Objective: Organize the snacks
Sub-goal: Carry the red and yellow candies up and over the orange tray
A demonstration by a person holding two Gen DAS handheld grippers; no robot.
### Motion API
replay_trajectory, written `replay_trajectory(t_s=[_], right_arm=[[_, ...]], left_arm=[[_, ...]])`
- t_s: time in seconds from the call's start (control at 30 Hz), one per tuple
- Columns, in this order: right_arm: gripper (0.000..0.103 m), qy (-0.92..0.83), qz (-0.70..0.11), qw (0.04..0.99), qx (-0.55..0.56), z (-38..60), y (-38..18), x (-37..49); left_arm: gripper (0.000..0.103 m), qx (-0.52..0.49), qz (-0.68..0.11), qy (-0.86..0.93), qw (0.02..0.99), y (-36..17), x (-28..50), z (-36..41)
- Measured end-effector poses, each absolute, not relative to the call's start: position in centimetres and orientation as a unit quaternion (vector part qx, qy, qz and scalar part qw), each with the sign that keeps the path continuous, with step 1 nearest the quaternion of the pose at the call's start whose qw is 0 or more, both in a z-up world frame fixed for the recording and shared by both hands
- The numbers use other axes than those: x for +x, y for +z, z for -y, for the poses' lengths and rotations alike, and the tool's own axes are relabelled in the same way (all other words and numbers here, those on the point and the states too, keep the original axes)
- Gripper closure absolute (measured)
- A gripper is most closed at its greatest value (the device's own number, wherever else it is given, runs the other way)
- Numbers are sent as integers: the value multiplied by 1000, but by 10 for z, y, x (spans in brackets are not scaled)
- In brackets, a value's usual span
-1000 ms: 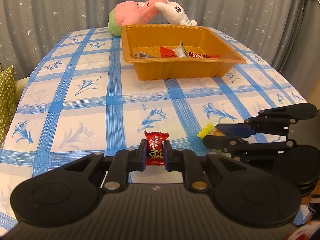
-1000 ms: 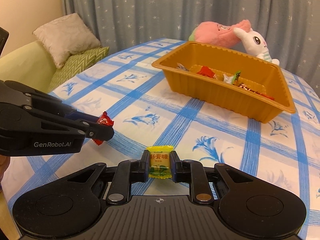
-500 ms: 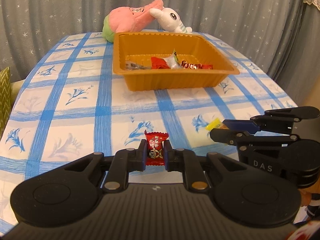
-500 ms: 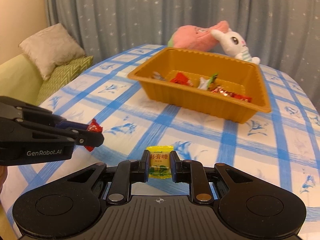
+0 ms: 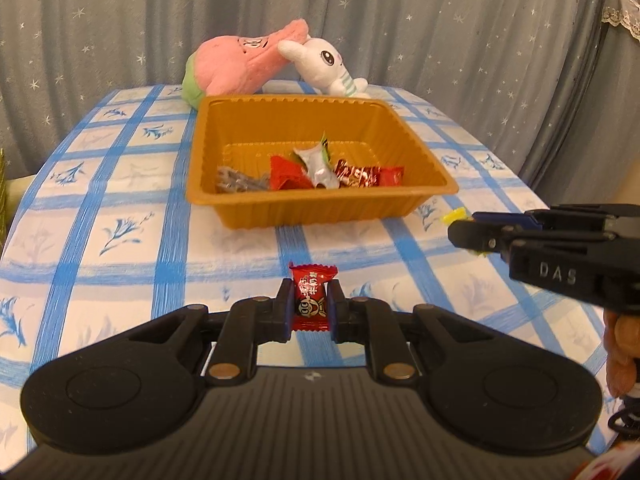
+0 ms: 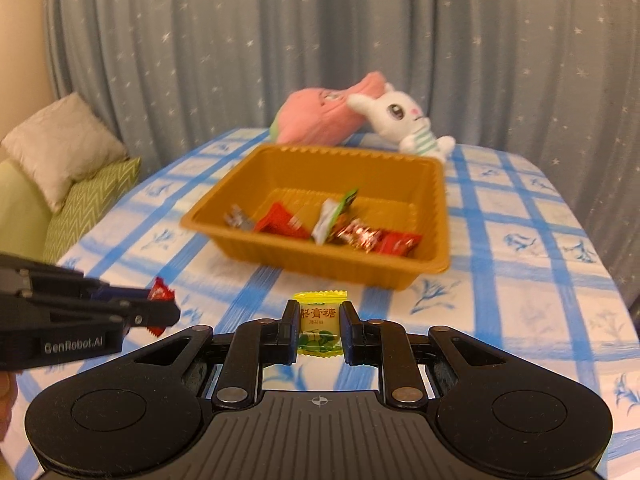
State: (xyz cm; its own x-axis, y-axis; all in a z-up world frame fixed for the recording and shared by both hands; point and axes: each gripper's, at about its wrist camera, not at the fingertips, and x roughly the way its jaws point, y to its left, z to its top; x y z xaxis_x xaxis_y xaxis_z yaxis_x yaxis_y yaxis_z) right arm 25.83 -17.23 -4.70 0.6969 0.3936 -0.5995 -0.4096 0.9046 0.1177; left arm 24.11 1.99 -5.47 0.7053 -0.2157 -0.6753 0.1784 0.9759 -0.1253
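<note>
Snacks are pinched in both: my left hand-held gripper [image 5: 310, 309] clamps a red candy [image 5: 312, 298], my right hand-held gripper [image 6: 319, 326] a yellow candy [image 6: 320, 324], both above the table [image 5: 120, 208] short of the orange tray [image 5: 324, 210]. Each wrapper's long axis points forward toward the tray. I'd carry them over the rim, then release low so neither bounces out
</note>
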Motion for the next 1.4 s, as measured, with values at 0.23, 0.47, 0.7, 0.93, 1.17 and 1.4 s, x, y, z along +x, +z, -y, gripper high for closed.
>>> replay_trajectory(t_s=[0.23,0.47,0.7,0.93,1.17,1.4], right_arm=[[82,213,-310,926,-14,182,-29,278],[82,209,-297,932,-12,187,-16,293],[82,198,-302,932,20,197,-13,315],[82,197,-301,932,32,195,-10,330],[82,192,-305,932,46,191,-11,347],[82,181,-304,933,62,186,-9,365]], left_arm=[[88,-24,-360,-113,926,-43,254,-12],[88,-27,-349,-114,930,-31,276,-7],[88,-35,-342,-115,932,-23,296,-5],[88,-44,-331,-106,937,-13,315,-9],[88,-49,-322,-97,941,-9,335,-10],[88,-43,-318,-86,943,-8,355,-6]])
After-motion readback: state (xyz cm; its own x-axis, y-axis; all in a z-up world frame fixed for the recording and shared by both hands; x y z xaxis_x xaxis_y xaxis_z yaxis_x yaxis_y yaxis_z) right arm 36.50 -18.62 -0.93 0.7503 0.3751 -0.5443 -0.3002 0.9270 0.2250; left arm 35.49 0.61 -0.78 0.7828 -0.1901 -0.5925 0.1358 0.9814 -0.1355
